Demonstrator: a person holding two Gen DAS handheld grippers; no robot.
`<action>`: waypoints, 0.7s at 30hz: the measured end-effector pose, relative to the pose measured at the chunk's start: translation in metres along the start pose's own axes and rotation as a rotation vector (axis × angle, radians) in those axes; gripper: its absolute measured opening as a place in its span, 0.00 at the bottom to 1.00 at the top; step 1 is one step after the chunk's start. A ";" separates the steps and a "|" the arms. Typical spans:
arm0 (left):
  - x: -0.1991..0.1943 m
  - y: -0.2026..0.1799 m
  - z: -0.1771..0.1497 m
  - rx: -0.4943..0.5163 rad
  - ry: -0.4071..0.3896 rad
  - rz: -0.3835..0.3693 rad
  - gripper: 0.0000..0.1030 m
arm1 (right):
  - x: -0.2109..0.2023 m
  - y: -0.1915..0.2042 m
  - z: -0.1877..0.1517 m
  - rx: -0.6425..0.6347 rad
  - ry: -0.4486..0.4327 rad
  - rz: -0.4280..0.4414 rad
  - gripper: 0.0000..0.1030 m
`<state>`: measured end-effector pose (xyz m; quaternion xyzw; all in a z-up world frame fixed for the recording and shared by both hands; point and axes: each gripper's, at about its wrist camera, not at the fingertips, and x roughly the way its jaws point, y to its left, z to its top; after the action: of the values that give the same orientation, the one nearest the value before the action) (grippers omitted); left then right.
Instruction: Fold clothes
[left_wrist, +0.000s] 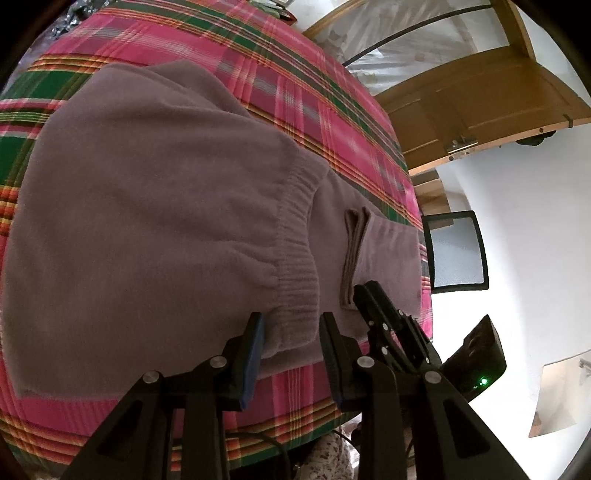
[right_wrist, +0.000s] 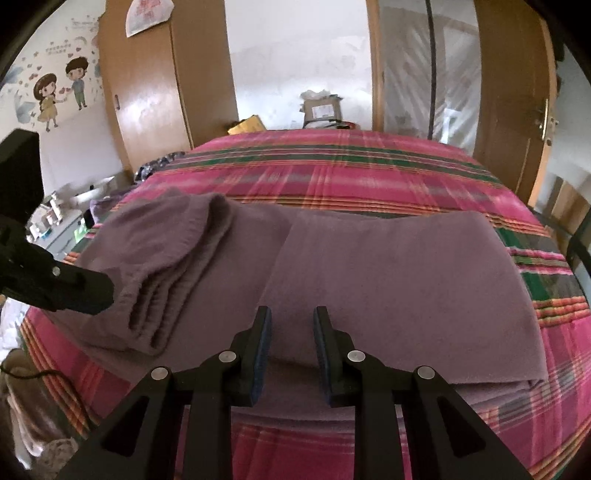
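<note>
A mauve knit sweater (left_wrist: 147, 184) lies on the pink plaid bedsheet (left_wrist: 295, 85), its ribbed hem (left_wrist: 295, 266) near the bed's front edge. My left gripper (left_wrist: 291, 326) stands open over the hem's corner, and the pads do not visibly press the cloth. In the left wrist view my right gripper (left_wrist: 373, 295) is just to its right. In the right wrist view the sweater (right_wrist: 388, 277) has a flat folded panel on the right and bunched ribbed layers (right_wrist: 159, 295) on the left. The right gripper (right_wrist: 292, 317) hovers open over the panel's near edge. The left gripper's fingertip (right_wrist: 103, 291) touches the bunched layers.
The bedsheet (right_wrist: 351, 177) stretches bare beyond the sweater. A wooden door (left_wrist: 480, 103) and a black-framed panel (left_wrist: 458, 251) stand right of the bed. A wardrobe (right_wrist: 147, 92) and boxes (right_wrist: 321, 109) are past the far side. A cluttered shelf (right_wrist: 55, 218) is at left.
</note>
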<state>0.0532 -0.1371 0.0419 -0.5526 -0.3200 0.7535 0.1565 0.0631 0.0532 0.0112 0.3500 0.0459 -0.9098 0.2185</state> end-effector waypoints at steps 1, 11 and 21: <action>0.000 -0.001 0.000 0.003 -0.001 0.005 0.30 | -0.001 -0.001 0.000 0.000 -0.002 -0.001 0.23; -0.009 -0.034 -0.003 0.086 -0.092 0.040 0.30 | -0.059 -0.085 0.000 0.171 -0.139 -0.183 0.24; 0.047 -0.100 0.003 0.234 0.027 -0.005 0.30 | -0.089 -0.146 -0.036 0.294 -0.123 -0.289 0.31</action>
<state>0.0227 -0.0355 0.0737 -0.5397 -0.2291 0.7779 0.2262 0.0809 0.2259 0.0326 0.3116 -0.0509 -0.9482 0.0349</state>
